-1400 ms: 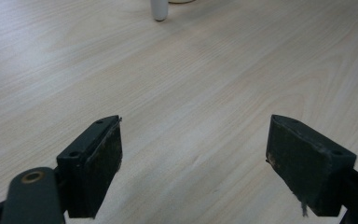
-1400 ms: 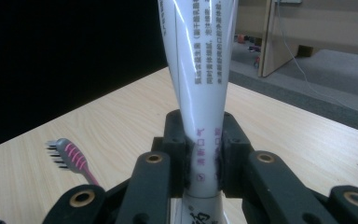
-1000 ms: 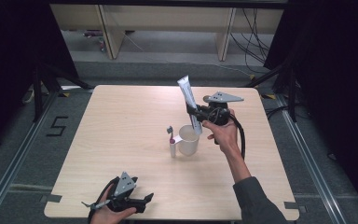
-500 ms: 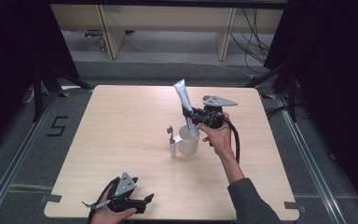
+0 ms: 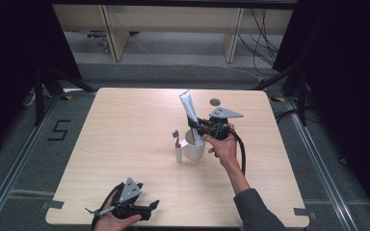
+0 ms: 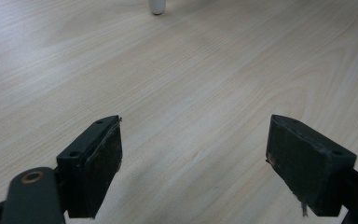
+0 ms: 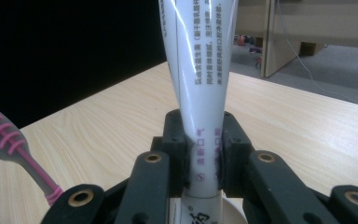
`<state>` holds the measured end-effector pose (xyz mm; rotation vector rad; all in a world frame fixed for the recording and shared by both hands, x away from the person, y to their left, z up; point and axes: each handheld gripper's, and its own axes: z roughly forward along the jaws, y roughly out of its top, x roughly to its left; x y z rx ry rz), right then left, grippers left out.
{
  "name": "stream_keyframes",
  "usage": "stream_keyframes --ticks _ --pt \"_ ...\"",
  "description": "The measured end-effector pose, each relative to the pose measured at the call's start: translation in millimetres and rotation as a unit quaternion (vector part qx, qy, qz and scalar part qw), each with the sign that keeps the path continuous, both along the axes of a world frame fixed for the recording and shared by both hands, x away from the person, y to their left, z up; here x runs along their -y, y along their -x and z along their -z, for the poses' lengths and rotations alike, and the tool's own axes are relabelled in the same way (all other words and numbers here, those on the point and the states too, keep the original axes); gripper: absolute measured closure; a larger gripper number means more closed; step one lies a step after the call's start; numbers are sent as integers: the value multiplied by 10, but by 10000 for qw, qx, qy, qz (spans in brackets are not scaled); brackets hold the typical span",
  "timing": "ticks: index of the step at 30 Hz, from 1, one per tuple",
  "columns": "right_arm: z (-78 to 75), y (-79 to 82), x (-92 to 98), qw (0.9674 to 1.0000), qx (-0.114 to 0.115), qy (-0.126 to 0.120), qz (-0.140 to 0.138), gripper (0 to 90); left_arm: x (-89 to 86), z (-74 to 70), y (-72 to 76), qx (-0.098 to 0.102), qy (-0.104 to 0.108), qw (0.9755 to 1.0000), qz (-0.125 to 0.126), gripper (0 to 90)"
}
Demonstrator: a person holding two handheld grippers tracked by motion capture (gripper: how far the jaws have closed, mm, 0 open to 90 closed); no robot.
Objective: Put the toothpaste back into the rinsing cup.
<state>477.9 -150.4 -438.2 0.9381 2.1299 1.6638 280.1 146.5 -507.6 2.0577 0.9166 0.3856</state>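
Clearly Chinese print, purple characters maybe, on white tube (image 7: 200, 93); floor marked "5" (image 5: 58, 130).

You can read a black "5" marked on the grey floor (image 5: 58, 130) left of the table, and columns of small dark and purple Chinese print, too fine to make out fully, running down the white plastic toothpaste tube (image 7: 200, 88) clamped in your right gripper (image 7: 200, 163).
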Motion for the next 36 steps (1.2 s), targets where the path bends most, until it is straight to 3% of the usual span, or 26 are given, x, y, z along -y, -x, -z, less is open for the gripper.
stream_keyframes --ticks 2,3,4,5,7,9,11,14,15,23,26,27,31,32,33,34,36 --pt "32 7 -2 10000 5 6 45 766 -1 1 -2 14 -12 10000 -18 181" --pt "40 15 -3 9999 -109 1 28 766 1 1 0 4 12 10000 -12 181" --pt "65 3 -4 10000 17 9 7 766 0 0 1 1 -5 10000 1 181" --pt "77 15 -6 10000 -93 -10 -4 765 1 0 1 1 -6 10000 2 181" --pt "97 16 -4 10000 -8 70 20 764 9 0 6 6 26 10000 -32 181" --pt "114 25 -5 10000 -79 43 -32 764 10 3 5 7 43 10000 -21 181" --pt "131 25 1 10000 38 75 -34 763 0 -5 4 2 -51 10000 14 181" --pt "152 46 -2 10000 -49 48 -58 762 3 -3 4 18 -49 10000 3 181" --pt "157 44 9 9999 26 133 -59 762 4 4 0 14 -3 10000 17 181" --pt "185 94 20 9995 -47 277 -119 760 8 1 2 -6 -36 10000 41 180" --pt "179 93 30 9987 107 460 -186 757 10 2 4 -9 -35 10000 39 181" --pt "178 115 25 9989 9 442 -120 757 12 2 4 -13 -29 10000 40 181" --pt "184 129 34 9978 115 625 -188 753 14 2 5 -13 -28 10000 42 181" --pt "186 147 33 9979 -13 624 -168 751 14 2 5 -13 -27 10000 44 181" --pt "196 139 40 9975 64 673 -224 751 15 1 6 -9 -24 10000 39 181" --pt "206 164 33 9977 -42 656 -164 750 14 1 5 -4 -34 10000 38 181" --pt "215 158 58 9961 91 854 -198 750 16 -1 6 -2 -39 10000 43 181"
